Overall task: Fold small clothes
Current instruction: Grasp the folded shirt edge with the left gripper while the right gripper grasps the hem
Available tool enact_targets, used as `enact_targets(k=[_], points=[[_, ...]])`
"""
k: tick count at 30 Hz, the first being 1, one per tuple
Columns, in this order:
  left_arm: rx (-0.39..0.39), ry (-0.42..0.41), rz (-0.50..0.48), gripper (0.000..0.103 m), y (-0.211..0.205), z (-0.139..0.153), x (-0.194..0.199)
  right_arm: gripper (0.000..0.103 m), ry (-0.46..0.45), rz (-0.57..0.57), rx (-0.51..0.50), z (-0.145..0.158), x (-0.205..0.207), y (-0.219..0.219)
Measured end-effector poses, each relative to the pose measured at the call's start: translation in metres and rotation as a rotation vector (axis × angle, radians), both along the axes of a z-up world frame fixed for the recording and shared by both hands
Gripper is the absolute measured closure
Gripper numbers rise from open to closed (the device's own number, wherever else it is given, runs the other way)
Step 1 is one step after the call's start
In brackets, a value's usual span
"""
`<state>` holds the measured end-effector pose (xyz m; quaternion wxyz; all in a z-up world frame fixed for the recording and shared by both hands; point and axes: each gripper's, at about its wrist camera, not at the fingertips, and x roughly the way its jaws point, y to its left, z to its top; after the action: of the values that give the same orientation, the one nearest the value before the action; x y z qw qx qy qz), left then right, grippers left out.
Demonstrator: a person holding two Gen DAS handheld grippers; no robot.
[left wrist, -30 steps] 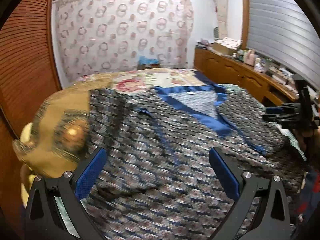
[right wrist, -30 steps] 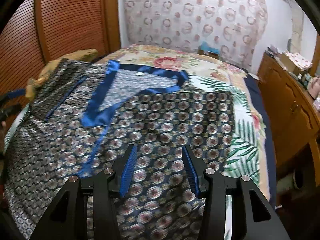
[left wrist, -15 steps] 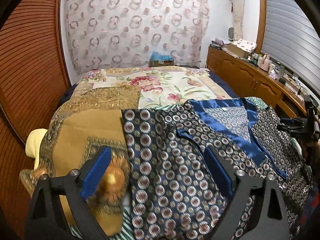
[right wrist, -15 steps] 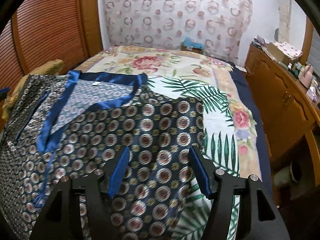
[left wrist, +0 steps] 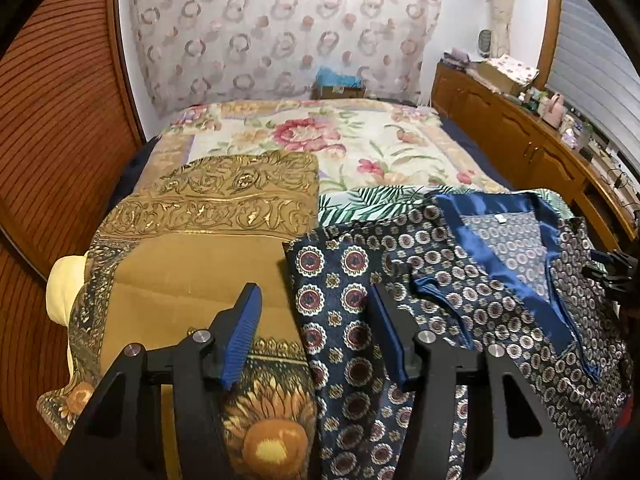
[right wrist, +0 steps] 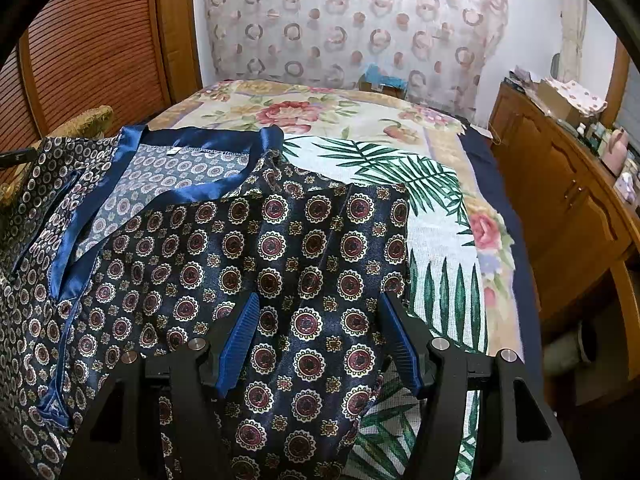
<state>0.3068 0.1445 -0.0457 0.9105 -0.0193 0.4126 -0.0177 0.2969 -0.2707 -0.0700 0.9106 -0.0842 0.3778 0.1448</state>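
While the left tongs narrow, the garment lies flat and ungripped.
Garment: patterned top (left wrist: 472,304) with blue satin neck trim (left wrist: 516,264), spread face up on the bed (left wrist: 360,148); its left sleeve (left wrist: 340,320) reaches toward the near edge, its right sleeve (right wrist: 312,264) lies over the palm-leaf sheet (right wrist: 440,248).
Left tongs (left wrist: 314,334): jaws closing, the sleeve's outer edge between them; no pad visibly presses the cloth, so released.
Right tongs (right wrist: 318,338): parted and steady above the right sleeve; released, nothing gripped.
Change noted: a second ago the left tongs stood at their widest over the body of the top; they have since travelled sideways to the left sleeve edge, beside the gold pillow (left wrist: 192,272). The right tongs, then nearer the chest, have shifted to the right sleeve and widened.
Meaning for task: judged as the start of a fold, each tongs lining up on a sleeve to bring it inward.
Risk: satin-like cloth may slip; the pillow edge lies close to the left pad.
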Motion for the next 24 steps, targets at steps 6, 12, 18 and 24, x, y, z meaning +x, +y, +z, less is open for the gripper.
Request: enact_targets(k=[6, 12, 18, 24], points=[[0.016, -0.007, -0.036, 0.069, -0.011, 0.001, 0.004, 0.038, -0.001, -0.001, 0.0, 0.0, 0.0, -0.002], [0.062, 0.024, -0.025, 0.071, -0.013, -0.003, 0.015, 0.038, -0.002, -0.001, -0.003, -0.001, 0.0, -0.001], [0.071, -0.006, -0.071, 0.094, -0.021, 0.002, 0.009, 0.038, -0.003, -0.001, -0.006, -0.001, 0.0, -0.001], [0.1, -0.047, -0.111, 0.099, -0.037, 0.014, -0.002, 0.037, -0.003, -0.001, -0.006, -0.001, 0.001, -0.001]])
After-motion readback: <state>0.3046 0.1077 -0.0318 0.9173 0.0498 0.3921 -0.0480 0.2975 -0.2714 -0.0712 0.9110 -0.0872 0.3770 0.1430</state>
